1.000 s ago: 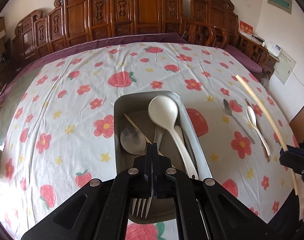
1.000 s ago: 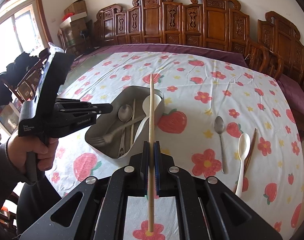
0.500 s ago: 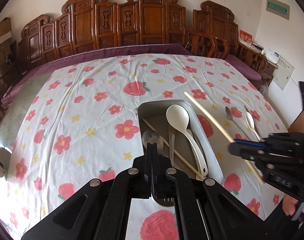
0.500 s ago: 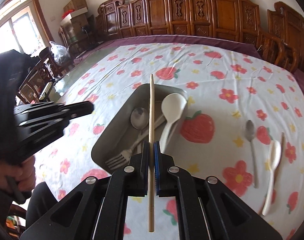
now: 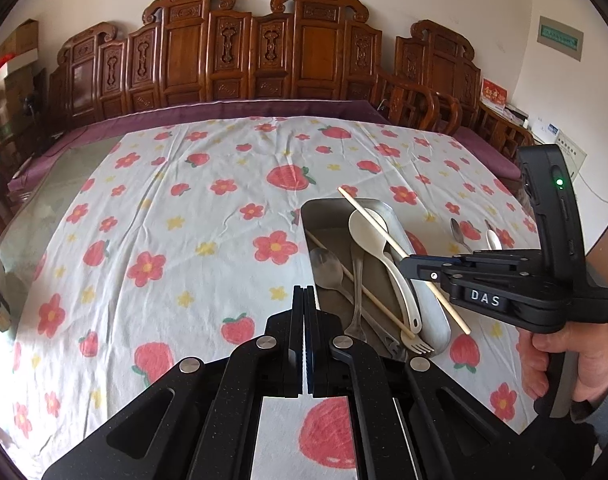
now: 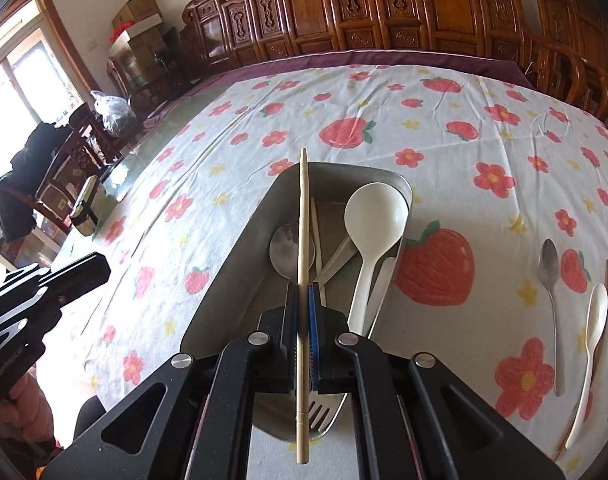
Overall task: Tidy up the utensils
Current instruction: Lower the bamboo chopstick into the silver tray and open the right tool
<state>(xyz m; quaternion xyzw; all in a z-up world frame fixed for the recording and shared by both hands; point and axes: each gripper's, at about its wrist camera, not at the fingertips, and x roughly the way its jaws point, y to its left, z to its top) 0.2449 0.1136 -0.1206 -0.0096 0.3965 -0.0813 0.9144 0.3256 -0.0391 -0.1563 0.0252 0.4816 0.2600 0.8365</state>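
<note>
My right gripper (image 6: 303, 292) is shut on a pale wooden chopstick (image 6: 303, 216) and holds it lengthwise above the metal tray (image 6: 240, 248); it also shows in the left wrist view (image 5: 407, 261). The tray (image 5: 435, 312) holds a white plastic spoon (image 6: 373, 216), a metal spoon (image 6: 286, 248), a fork (image 6: 323, 410) and another chopstick (image 5: 355, 284). My left gripper (image 5: 305, 294) is shut and empty, just left of the tray.
A metal spoon (image 6: 549, 276), a white spoon (image 6: 591, 344) and a dark chopstick (image 6: 605, 280) lie on the flowered tablecloth right of the tray. Carved wooden chairs (image 5: 264, 52) stand behind the table. A small container (image 6: 86, 206) sits at the table's left edge.
My left gripper has let go of the fork, which now lies in the tray, and has drawn back to the left. My right gripper has carried the chopstick over the tray.
</note>
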